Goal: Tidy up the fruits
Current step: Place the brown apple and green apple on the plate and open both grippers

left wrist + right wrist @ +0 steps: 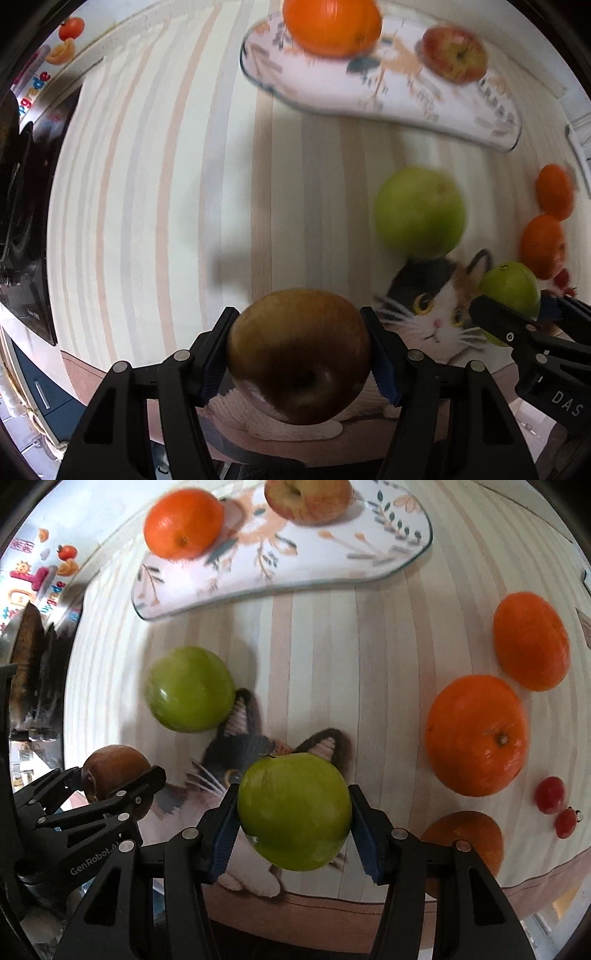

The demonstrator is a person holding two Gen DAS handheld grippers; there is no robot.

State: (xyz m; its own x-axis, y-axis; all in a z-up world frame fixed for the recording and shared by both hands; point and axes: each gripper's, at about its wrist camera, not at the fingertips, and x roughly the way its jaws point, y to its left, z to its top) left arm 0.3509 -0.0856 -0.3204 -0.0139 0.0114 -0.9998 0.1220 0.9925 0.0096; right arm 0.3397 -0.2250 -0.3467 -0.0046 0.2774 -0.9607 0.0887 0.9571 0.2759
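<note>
The left hand-held gripper (299, 354) pinches a dark red apple (299, 354); the right hand-held gripper (293, 812) pinches a green apple (293, 812) above the striped bench (369, 646).

A striped tablecloth (388, 657) with a printed cat (439, 306) covers the table.

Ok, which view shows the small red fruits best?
The right wrist view: both small red fruits lie unblocked on the tablecloth, beside the big orange. In the left wrist view only red slivers show at the right edge, above the right claw, too small and blurred to identify.
</note>
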